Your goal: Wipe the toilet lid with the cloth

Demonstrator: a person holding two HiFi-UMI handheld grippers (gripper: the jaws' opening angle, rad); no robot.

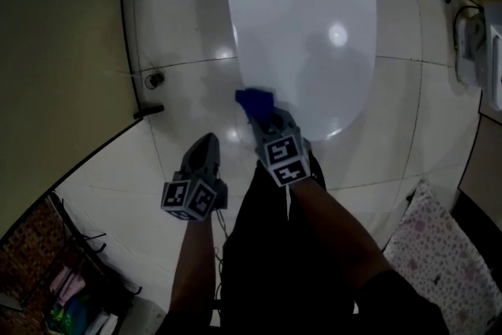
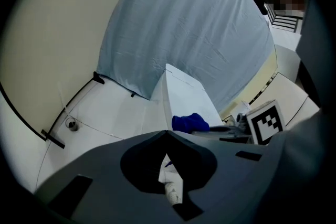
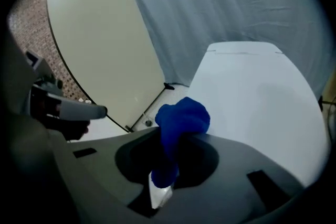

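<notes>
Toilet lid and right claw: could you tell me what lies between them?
Only the blue cloth, clamped in the right claw, lies before the toilet lid, as the right gripper view shows.

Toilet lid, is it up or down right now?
Down: the toilet lid lies flat, its unbroken white top facing up in the head view, blue cloth at its near edge.

Overhead and low views, toilet lid (image 1: 298, 35) shared
</notes>
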